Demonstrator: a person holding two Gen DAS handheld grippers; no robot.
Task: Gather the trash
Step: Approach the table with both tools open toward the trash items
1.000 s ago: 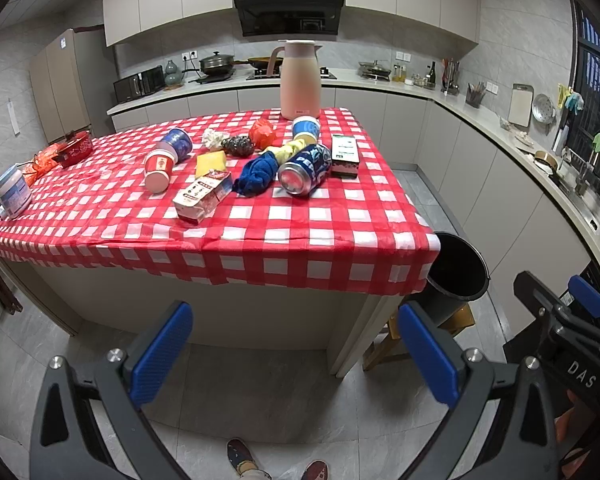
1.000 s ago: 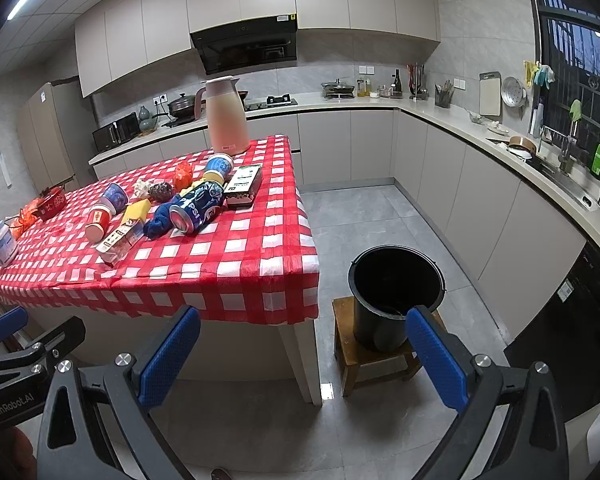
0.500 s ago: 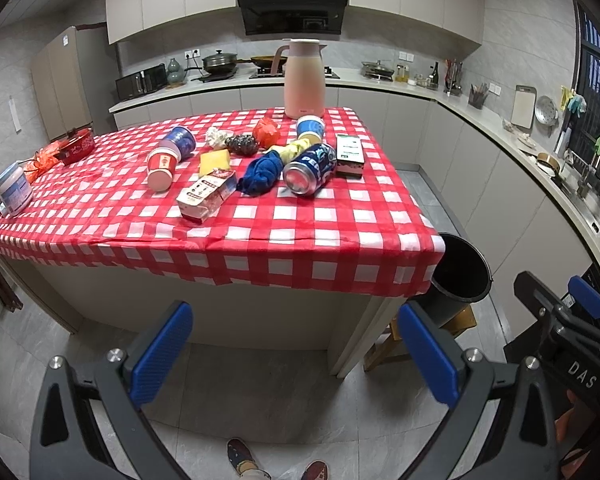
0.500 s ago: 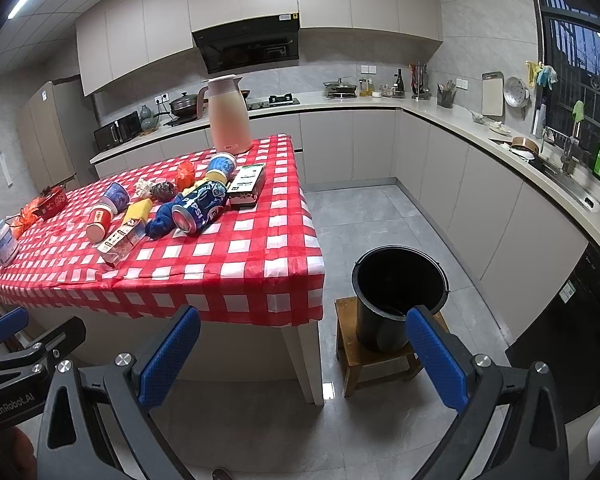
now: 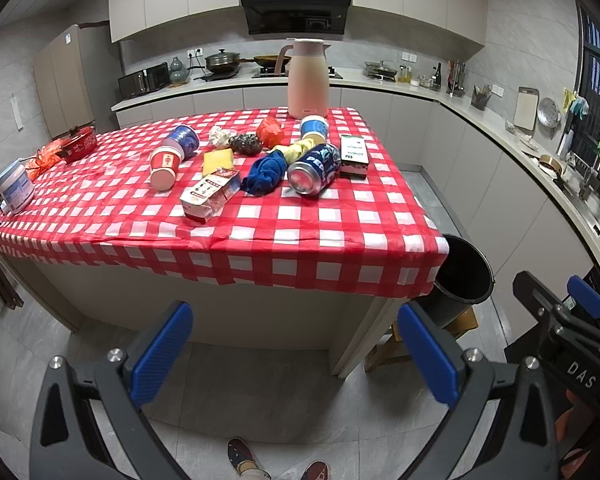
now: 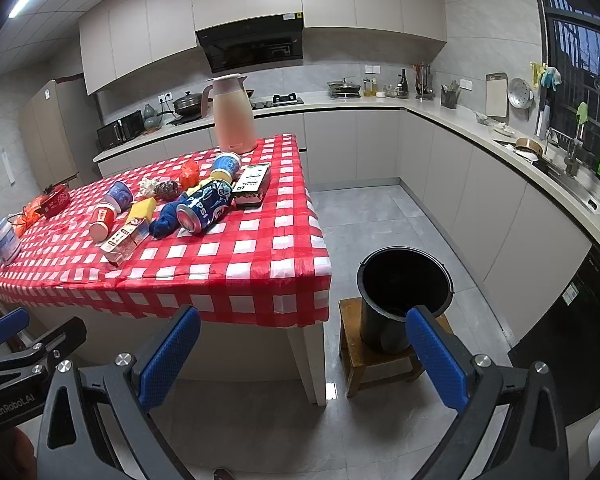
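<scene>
Trash lies on a table with a red checked cloth point(image 5: 300, 236): a blue Pepsi can point(image 5: 314, 168) on its side, a blue cloth wad point(image 5: 266, 172), a small carton point(image 5: 210, 196), a red paper cup point(image 5: 164, 164), a blue cup point(image 5: 185, 139), a yellow sponge point(image 5: 218, 160) and a dark box point(image 5: 353, 153). A black bin point(image 6: 404, 292) stands on a wooden stool point(image 6: 364, 356) to the table's right. My left gripper point(image 5: 296, 356) and my right gripper point(image 6: 300, 356) are open, empty and held low in front of the table.
A pink thermos jug point(image 5: 307, 80) stands at the table's far edge. A red pot point(image 5: 78, 144) and a white jar point(image 5: 15, 186) sit at the left end. Kitchen counters point(image 6: 500, 136) run along the back and right walls. Grey tiled floor point(image 6: 364, 216) lies between them.
Both grippers have drifted slightly towards the table. Both stay open and empty, and nothing on the table has moved.
</scene>
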